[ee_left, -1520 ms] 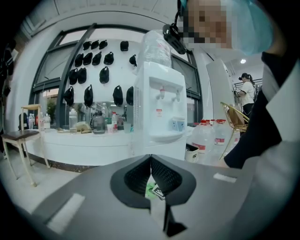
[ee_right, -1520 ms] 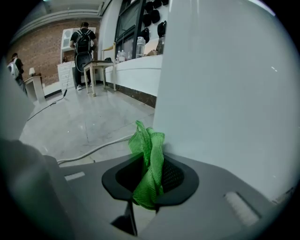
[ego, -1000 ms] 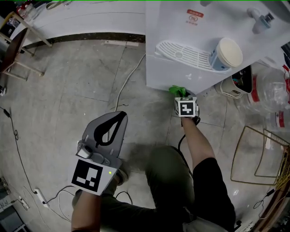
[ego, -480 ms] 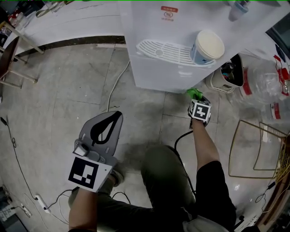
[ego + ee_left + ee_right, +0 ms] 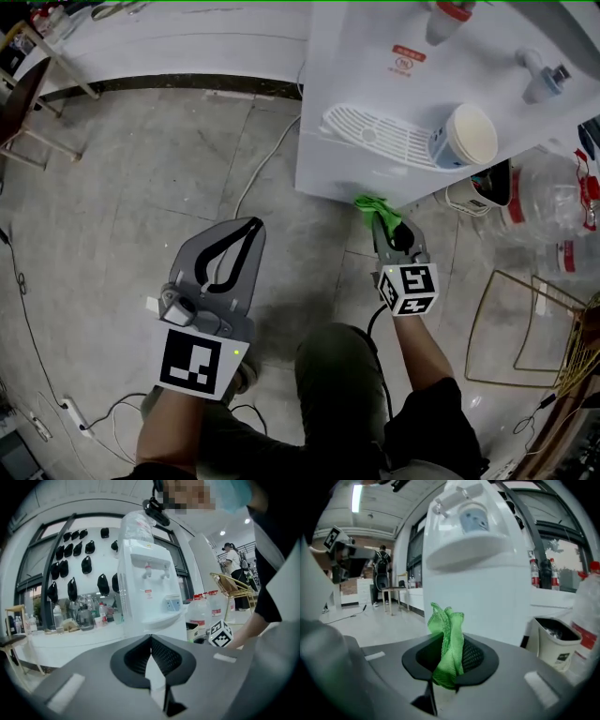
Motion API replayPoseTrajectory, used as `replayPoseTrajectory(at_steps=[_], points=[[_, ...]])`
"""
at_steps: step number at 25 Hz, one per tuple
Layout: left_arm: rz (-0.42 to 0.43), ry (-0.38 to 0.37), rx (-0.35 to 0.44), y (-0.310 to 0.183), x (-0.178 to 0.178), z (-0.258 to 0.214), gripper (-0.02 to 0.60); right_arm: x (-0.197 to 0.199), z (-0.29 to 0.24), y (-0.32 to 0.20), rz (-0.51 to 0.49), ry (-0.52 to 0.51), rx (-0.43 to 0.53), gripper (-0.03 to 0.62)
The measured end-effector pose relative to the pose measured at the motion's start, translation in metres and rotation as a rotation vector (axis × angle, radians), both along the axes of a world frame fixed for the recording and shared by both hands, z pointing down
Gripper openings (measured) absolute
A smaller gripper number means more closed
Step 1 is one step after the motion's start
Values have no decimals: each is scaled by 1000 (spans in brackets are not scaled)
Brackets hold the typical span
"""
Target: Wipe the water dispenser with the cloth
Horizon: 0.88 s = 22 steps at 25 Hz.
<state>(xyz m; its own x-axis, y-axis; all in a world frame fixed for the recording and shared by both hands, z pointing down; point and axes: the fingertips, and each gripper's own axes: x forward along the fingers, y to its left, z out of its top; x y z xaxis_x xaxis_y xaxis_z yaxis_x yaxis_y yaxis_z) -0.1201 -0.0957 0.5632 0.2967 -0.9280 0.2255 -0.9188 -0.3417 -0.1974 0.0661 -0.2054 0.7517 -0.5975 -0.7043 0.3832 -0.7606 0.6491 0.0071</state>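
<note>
Head view: cloth (image 5: 373,206) is bright green, bunched into a narrow wad and clamped in the right gripper (image 5: 382,223). Its long axis runs along the jaws, free end aimed at the white water dispenser (image 5: 375,75). The tip is at the lower front edge, under the drip tray (image 5: 375,122); can't tell if it touches. A cup (image 5: 467,136) sits on the tray. Left gripper (image 5: 246,234) is well apart to the left, over the floor.

Left gripper view: jaws shut tip to tip, nothing between them. Dispenser ahead, the right gripper's marker cube (image 5: 220,633) low right.

Right gripper view: jaws pinched on the cloth. Ribbed folds stand straight out of them, free end toward the dispenser's front panel close ahead. Bin (image 5: 555,641) at right.
</note>
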Motion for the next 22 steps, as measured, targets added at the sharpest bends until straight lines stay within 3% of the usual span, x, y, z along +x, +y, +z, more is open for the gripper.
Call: replayPoseTrajectory(at_steps=[5, 9, 12, 17, 22], points=[[-1, -2, 104, -16, -19, 0, 2, -49, -67, 39, -67, -77, 53, 81], [-11, -44, 71, -5, -36, 28, 2, -64, -100, 66, -75, -26, 90, 81], [-6, -87, 19, 18, -40, 48, 2, -57, -127, 79, -12, 26, 121, 81], [-85, -91, -14, 61, -39, 42, 2, -46, -180, 110, 41, 53, 60, 81], [-131, -1, -84, 92, -22, -2, 2, -38, -226, 161, -43, 94, -74, 81]])
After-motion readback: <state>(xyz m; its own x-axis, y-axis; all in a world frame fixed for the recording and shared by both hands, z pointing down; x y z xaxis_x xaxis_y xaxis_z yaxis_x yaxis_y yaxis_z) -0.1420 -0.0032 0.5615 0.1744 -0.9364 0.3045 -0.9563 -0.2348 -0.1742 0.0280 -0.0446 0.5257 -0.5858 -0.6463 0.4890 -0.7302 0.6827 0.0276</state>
